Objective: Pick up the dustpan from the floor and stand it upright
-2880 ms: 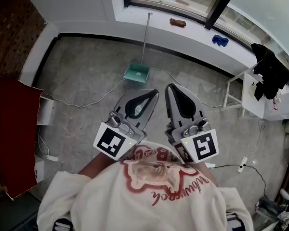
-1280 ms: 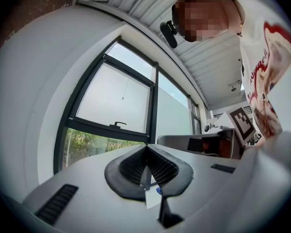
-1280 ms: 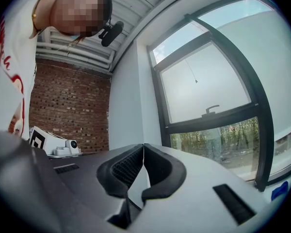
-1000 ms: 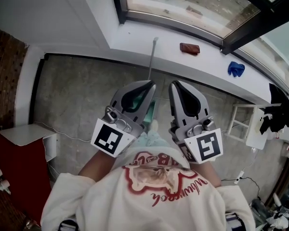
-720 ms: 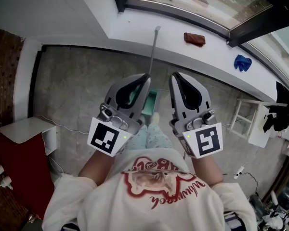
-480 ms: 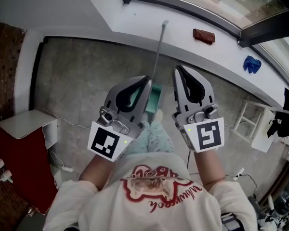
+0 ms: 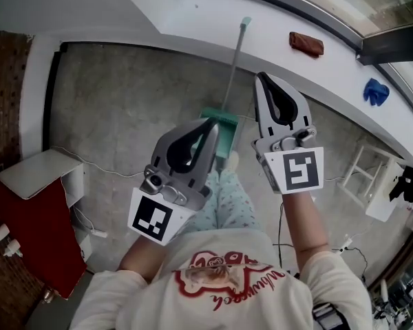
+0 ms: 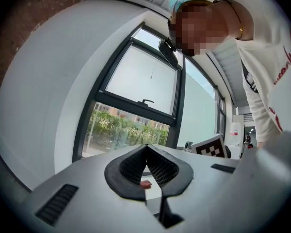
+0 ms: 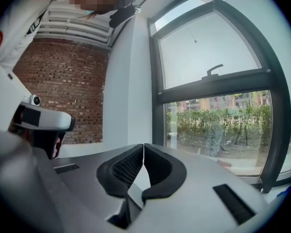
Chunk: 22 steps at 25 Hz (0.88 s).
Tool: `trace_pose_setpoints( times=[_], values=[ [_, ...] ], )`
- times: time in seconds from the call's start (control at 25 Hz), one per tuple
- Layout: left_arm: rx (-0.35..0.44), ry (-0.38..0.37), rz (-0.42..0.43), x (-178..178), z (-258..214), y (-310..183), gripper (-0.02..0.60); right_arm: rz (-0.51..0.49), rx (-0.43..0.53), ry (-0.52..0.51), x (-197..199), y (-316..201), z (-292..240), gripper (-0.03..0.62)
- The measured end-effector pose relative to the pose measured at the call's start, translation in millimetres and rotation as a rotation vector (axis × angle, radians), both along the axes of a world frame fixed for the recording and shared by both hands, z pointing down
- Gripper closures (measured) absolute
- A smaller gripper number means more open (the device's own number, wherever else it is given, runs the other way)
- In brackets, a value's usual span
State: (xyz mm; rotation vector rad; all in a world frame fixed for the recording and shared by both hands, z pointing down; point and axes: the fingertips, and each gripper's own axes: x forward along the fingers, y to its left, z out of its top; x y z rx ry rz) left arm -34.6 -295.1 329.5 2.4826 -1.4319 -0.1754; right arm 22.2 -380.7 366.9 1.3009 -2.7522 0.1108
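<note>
Left claw (image 7: 210,124) and right claw (image 7: 262,78) are both pinched together, empty. Green dustpan (image 7: 227,139) sits on the floor (image 7: 124,102) beyond them.

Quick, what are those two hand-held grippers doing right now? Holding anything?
Left hand-held gripper: closed, holding nothing.
Right hand-held gripper: closed, holding nothing.

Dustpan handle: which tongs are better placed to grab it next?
Probably right: in the head view the right tongs lie beside the handle; the left tongs overlap the dustpan head. Both are shut.
</note>
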Motion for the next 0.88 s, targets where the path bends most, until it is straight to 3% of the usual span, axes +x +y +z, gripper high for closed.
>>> trace_pose_setpoints(
  times=[0.28,0.88],
  values=[
    [-0.024,-0.044,-0.015,-7.1,33.6,-10.3,0.563,0.007,-0.022,0.028,-7.3,-35.5,55.8,0.569],
    [-0.036,-0.03,-0.035,-15.5,59.5,-26.9,0.563,0.062,-0.111,0.103,-9.5,-90.0,162.8,0.568]
  ],
)
